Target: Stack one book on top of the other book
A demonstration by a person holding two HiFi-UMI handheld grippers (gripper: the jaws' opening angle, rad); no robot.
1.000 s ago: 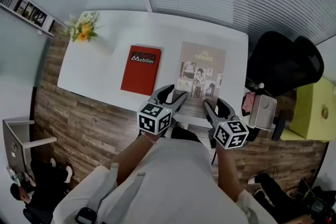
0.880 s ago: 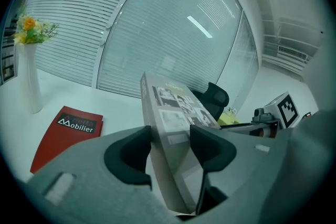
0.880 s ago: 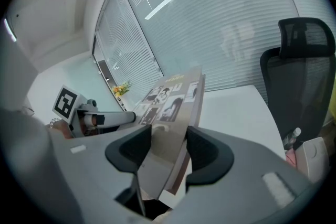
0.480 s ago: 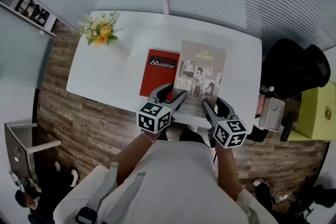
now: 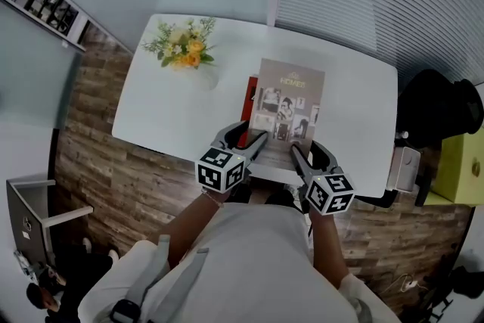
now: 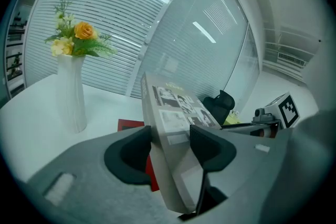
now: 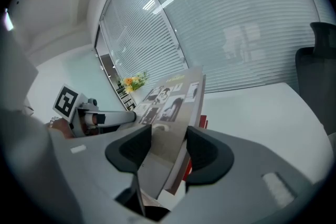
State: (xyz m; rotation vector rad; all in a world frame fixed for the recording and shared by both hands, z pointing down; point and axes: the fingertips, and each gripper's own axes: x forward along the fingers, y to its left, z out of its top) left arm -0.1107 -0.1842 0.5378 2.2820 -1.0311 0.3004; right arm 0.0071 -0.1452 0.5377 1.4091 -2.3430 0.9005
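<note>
A grey picture-cover book (image 5: 286, 106) hangs over the white table (image 5: 174, 117), held at its near edge by both grippers. My left gripper (image 5: 253, 135) is shut on its near left corner and my right gripper (image 5: 302, 150) on its near right corner. In the left gripper view the pads (image 6: 210, 148) clamp the grey book (image 6: 178, 107). The right gripper (image 7: 168, 152) grips the same grey book (image 7: 168, 102). The red book (image 5: 248, 91) lies flat on the table, mostly hidden under the grey one, with a red strip (image 6: 131, 126) showing at its left.
A white vase of yellow flowers (image 5: 184, 49) stands on the table at the far left. A black office chair (image 5: 442, 110) and a yellow cabinet (image 5: 469, 163) are off the table's right end. A small white device (image 5: 404, 166) sits by the table's right corner.
Both grippers have carried the grey book leftwards across the table. The red book, once beside it at the left, is now almost wholly covered.
</note>
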